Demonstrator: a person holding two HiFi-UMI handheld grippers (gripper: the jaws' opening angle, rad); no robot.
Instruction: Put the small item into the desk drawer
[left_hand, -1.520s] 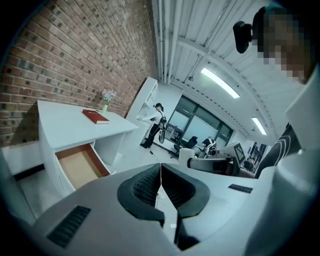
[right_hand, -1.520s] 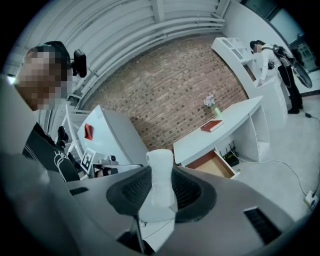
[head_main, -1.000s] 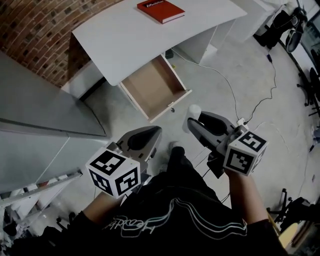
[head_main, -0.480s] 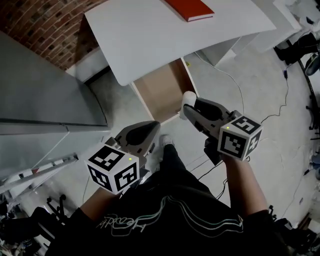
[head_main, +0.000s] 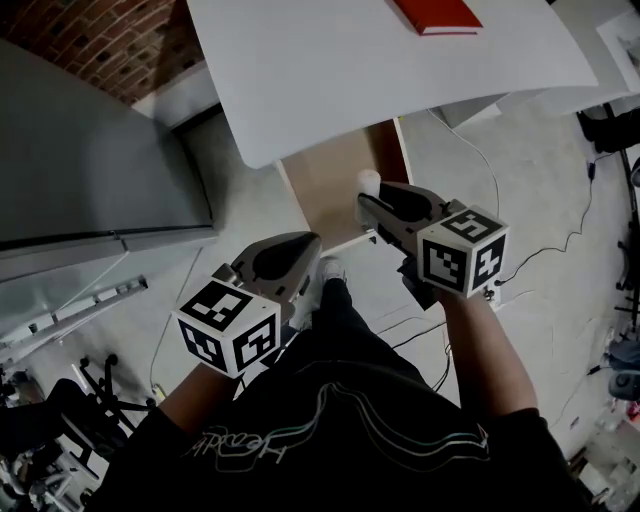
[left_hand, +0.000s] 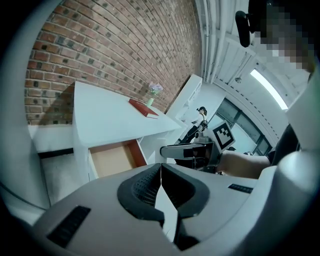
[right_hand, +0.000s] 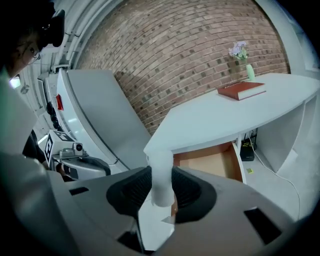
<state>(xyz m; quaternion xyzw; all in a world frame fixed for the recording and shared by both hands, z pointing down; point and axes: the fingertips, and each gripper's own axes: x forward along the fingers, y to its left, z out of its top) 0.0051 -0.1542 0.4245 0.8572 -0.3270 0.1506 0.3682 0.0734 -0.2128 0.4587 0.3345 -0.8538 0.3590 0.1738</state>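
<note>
Currently left gripper is clenched shut on nothing, right gripper is grasping the small white cylinder between its pads, with the open desk drawer just ahead, below its tips.

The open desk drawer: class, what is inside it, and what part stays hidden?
Only bare brown floor shows in the drawer; no item visible. The desk top covers its back, and the right gripper holding the white item hides a corner.
</note>
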